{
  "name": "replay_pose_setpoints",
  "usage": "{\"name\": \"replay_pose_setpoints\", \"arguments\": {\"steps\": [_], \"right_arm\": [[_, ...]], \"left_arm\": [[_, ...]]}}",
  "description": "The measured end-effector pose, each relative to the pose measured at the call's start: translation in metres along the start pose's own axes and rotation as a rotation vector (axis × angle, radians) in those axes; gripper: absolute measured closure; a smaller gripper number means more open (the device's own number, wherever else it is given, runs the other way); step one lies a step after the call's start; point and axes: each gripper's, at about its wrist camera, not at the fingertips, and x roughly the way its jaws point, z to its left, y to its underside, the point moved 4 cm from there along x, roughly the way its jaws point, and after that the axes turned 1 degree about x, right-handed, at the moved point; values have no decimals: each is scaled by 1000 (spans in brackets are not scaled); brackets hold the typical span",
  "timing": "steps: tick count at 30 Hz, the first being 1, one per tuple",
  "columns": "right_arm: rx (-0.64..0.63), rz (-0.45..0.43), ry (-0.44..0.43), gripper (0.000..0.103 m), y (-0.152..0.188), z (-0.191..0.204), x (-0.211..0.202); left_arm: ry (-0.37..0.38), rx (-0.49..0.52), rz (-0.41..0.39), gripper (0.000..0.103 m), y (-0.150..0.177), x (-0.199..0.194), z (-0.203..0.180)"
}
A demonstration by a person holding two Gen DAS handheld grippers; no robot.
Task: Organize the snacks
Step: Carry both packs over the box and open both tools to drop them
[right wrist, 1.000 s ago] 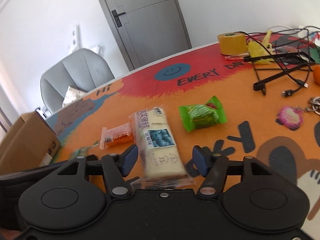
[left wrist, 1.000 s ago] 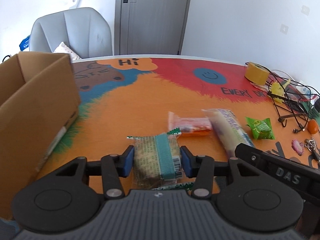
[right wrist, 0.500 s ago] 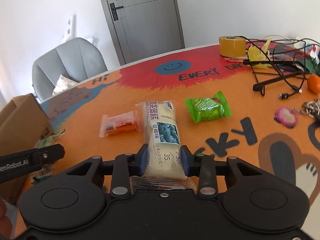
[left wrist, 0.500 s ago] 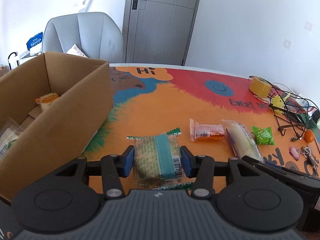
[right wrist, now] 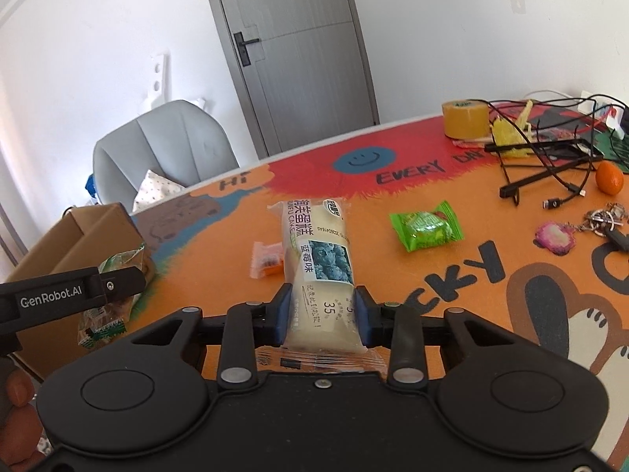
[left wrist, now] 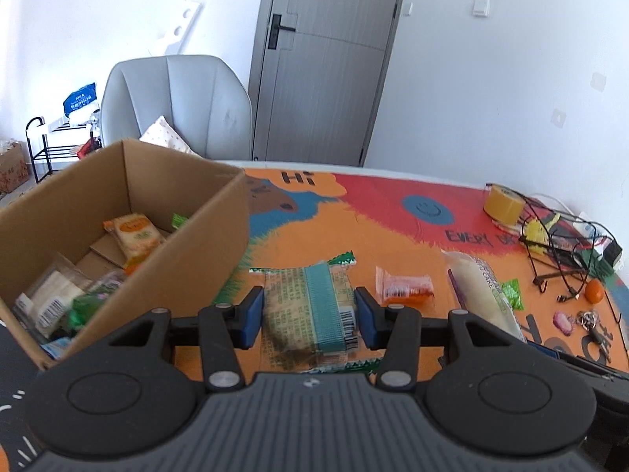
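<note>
My left gripper [left wrist: 307, 312] is shut on a clear snack packet with a teal band [left wrist: 314, 287], held above the orange mat beside the open cardboard box [left wrist: 188, 259]. Several snacks lie inside that box. My right gripper [right wrist: 322, 310] is shut on a long white cake packet with a blueberry picture [right wrist: 314, 244], its far end raised off the table. The cake packet [left wrist: 483, 287] also shows at the right of the left wrist view. A small orange snack [right wrist: 267, 261] and a green candy packet [right wrist: 426, 228] lie on the mat.
At the far right lie a yellow tape roll [right wrist: 466, 118], black cables and a stand [right wrist: 550, 149], an orange fruit [right wrist: 609, 177] and keys with a pink charm [right wrist: 556, 236]. A grey chair [left wrist: 177, 106] stands behind the box.
My right gripper's jaws closed on the cake packet and lifted it. My left gripper rose with its packet and swung toward the box, whose inside now shows.
</note>
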Motion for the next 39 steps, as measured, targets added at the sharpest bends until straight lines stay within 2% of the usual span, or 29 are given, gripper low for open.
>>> {"name": "replay_pose_setpoints", "arguments": {"steps": [18, 30, 39], "right_arm": [[-27, -100, -117, 69, -23, 54, -22], [-65, -114, -190, 69, -32, 90, -22], [-101, -100, -232, 69, -37, 119, -9]], "left_arm": [[-47, -32, -126, 55, -31, -46, 42], [-97, -66, -175, 55, -47, -61, 72], [-129, -107, -183, 55, -58, -59, 105]]}}
